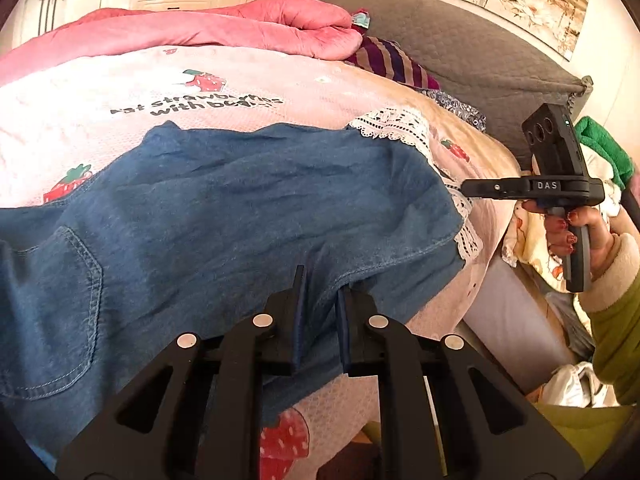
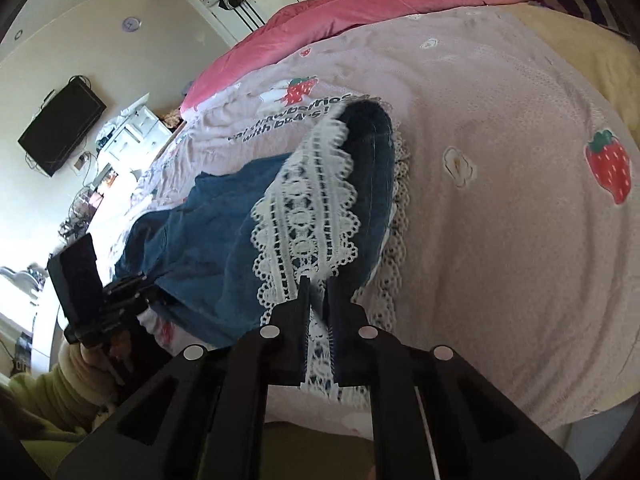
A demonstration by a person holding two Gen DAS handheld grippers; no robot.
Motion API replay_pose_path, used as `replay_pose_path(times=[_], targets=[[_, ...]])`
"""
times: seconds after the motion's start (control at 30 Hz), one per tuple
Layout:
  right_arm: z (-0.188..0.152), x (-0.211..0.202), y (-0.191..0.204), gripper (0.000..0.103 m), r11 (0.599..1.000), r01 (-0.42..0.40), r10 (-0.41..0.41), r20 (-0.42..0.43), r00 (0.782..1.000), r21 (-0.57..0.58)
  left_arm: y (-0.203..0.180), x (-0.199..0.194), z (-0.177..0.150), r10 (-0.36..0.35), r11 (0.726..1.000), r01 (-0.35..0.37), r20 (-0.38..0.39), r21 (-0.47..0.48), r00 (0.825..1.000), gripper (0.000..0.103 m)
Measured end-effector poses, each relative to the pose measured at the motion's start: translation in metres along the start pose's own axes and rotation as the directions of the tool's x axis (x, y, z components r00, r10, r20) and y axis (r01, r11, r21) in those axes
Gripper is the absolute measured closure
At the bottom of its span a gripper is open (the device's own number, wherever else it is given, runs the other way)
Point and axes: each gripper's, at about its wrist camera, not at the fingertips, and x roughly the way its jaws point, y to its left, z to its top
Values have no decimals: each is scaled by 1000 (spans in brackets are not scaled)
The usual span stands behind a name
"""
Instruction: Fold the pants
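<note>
Blue denim pants [image 1: 240, 208] with white lace hems lie across a pink strawberry-print bedspread [image 1: 100, 92]. My left gripper [image 1: 322, 280] is shut on a fold of denim at the near edge of a leg. My right gripper [image 2: 318, 284] is shut on the white lace hem [image 2: 308, 208] of a leg and holds it lifted, the dark denim [image 2: 372, 168] curling behind. In the left wrist view the right gripper [image 1: 466, 188] touches the lace at the pants' right end. The left gripper [image 2: 132, 284] shows at the left of the right wrist view.
A pink quilt [image 1: 224, 28] and striped cloth [image 1: 384, 60] lie at the bed's far side, below a grey headboard [image 1: 460, 52]. A green cloth [image 1: 604, 148] and heaped laundry lie beside the bed. A wall television [image 2: 62, 124] hangs at the left.
</note>
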Motion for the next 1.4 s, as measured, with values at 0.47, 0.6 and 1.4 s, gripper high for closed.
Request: replay_pose_path(times=[0.47, 0.6, 1.4], targets=[[-22, 5, -7, 95, 1000, 24, -24, -31, 999, -12, -14, 0, -10, 76, 991, -70, -54, 111, 996, 96], [-30, -10, -4, 95, 1000, 1, -1, -21, 1000, -23, -18, -5, -12, 98, 984, -86, -69, 154, 993, 103], [-45, -5, 86, 58, 930, 69, -52, 57, 997, -360, 13, -76, -29, 235, 971, -234, -22, 40, 972, 50]])
